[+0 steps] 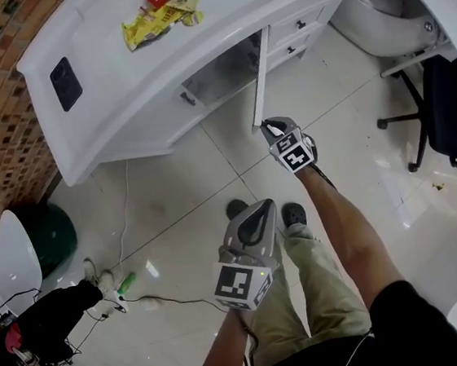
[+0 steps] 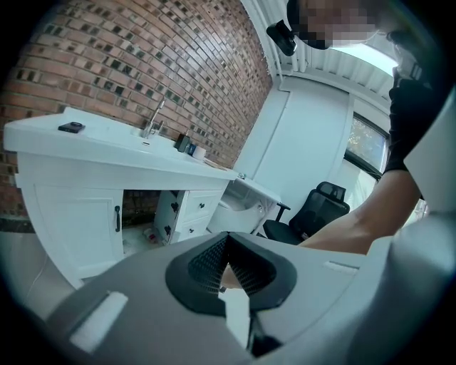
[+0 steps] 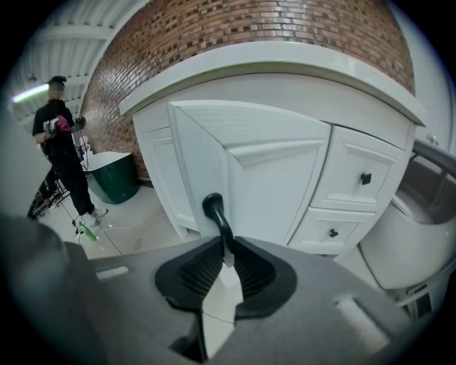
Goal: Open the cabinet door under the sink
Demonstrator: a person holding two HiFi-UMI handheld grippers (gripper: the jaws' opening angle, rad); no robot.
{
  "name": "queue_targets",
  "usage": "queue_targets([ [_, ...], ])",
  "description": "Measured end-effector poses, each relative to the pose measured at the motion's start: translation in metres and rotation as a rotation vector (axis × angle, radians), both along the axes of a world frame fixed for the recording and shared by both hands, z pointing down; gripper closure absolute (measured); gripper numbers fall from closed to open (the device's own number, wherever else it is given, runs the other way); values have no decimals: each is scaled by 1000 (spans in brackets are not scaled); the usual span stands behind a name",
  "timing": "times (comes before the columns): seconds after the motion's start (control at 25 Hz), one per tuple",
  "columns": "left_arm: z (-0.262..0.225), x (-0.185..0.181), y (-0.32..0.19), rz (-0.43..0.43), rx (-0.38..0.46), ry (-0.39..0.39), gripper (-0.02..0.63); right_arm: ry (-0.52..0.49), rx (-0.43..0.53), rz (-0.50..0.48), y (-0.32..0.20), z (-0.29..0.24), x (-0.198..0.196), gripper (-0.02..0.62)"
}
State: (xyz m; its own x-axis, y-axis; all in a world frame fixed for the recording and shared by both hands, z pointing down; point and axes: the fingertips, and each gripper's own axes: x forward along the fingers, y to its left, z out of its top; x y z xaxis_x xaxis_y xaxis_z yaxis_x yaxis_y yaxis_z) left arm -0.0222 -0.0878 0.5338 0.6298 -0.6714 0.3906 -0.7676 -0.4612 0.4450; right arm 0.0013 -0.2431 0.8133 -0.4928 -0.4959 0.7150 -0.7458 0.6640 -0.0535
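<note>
White cabinet door (image 3: 263, 171): stiff panelled board in smooth gloss paint, standing part open under the worktop (image 1: 100, 61); it should swing lightly on its hinges.
Black handle (image 3: 216, 214): slim, curved and hard, probably slick; the natural hold.
Right tool (image 3: 226, 258): clamped on the handle.
Left tool (image 2: 225, 246): jaws together, empty, well back from the door.

Head view: steeply down from overhead onto vanity (image 1: 219, 31) and tiled floor (image 1: 176, 225). Left gripper view: low, well back, facing vanity front. Right gripper view: close up at open cabinet door (image 3: 271, 178) and handle (image 3: 216, 214). Vanity shared by all three.
</note>
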Motion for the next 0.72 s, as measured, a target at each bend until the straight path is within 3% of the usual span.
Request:
queue_targets([
  [0.24,1,28,3,17,-6,-11,589,-4,3,28,6,2,42,564],
  [0.52,-3,62,1,48,-8,-16,589,-21,0,126,-1,-1,102,576],
  [0.72,-7,81,-5,65,-4,-21,589,-11,-1,96,-6,-1,123,580],
])
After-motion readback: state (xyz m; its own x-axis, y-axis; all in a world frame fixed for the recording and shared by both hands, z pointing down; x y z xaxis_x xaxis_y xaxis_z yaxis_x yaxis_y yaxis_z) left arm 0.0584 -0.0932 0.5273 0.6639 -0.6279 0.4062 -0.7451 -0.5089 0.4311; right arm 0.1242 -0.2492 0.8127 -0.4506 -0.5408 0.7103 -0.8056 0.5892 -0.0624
